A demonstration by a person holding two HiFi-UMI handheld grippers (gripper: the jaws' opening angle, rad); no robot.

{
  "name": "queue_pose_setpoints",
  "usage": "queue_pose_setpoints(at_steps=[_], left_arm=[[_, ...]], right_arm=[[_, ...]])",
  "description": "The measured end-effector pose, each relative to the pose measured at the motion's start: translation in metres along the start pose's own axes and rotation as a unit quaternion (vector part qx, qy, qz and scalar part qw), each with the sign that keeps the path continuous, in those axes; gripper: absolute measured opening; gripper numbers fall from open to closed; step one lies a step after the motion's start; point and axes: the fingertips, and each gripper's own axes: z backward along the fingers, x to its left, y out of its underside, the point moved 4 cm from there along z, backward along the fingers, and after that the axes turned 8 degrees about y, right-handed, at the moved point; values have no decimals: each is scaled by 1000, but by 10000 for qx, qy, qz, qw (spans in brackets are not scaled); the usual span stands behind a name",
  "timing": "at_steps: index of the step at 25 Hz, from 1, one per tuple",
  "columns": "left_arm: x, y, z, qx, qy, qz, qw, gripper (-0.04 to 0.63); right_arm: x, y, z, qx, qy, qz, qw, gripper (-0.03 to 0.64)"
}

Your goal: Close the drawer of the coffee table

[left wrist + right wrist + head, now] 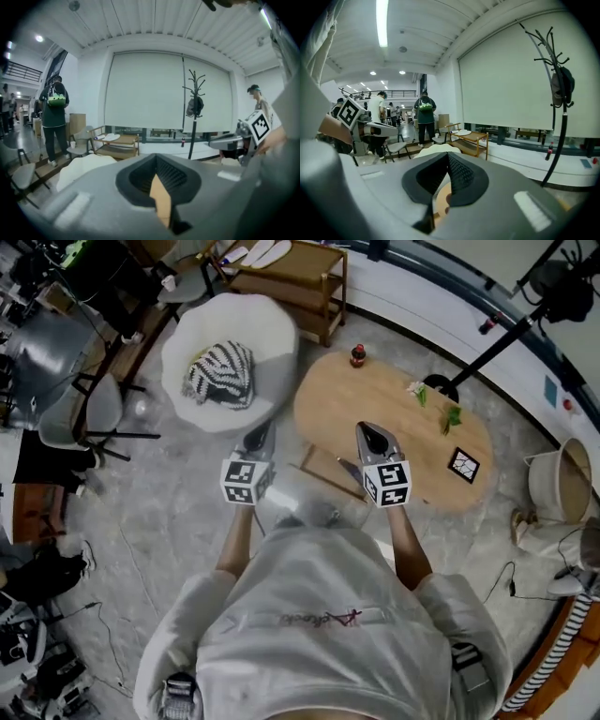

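nearest, the person's grey sweatshirt (319,634) fills the bottom of the head view, with both arms stretched forward. the left hand-held gripper (260,437) has its jaws pressed together with nothing between them. the right hand-held gripper (372,435) is likewise fully closed and empty. both point a little below level.

between the two, just ahead of the person, the drawer (323,468) stands pulled out from the near side of the oval wooden surface (375,404). the right one's tip shows over that surface's near edge, and the left one's shows over the pale floor (178,512).

farther out on the surface are a black patterned square (463,465), some plant sprigs (451,416) and a dark bottle with a red cap (357,355). to its left sits a white beanbag chair (272,329) carrying a striped cushion (220,374). beyond stand a wooden shelf unit (295,282) and a black coat stand (497,343).
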Motion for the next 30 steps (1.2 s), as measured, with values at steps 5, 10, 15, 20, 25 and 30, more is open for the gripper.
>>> queue_pose_setpoints(at_steps=[5, 10, 15, 20, 25, 30], left_arm=[[14, 1, 6, -1, 566, -123, 9983, -2], [35, 11, 24, 32, 1008, -225, 9947, -2], [36, 22, 30, 86, 1537, -291, 9877, -2], [11, 32, 26, 150, 2174, -426, 9750, -2], [-22, 47, 25, 271, 2694, -507, 9613, -2], [-56, 56, 22, 363, 3029, -587, 9505, -2]], right_arm=[[16, -1, 13, 6, 683, -135, 9976, 3], [47, 1, 35, 34, 1261, -242, 9917, 3], [75, 11, 63, 58, 1798, -340, 9831, 3], [91, 32, 106, 169, 2379, -488, 9699, 3], [103, 54, 150, 300, 2860, -629, 9557, 3], [99, 68, 187, 327, 3207, -766, 9435, 3]])
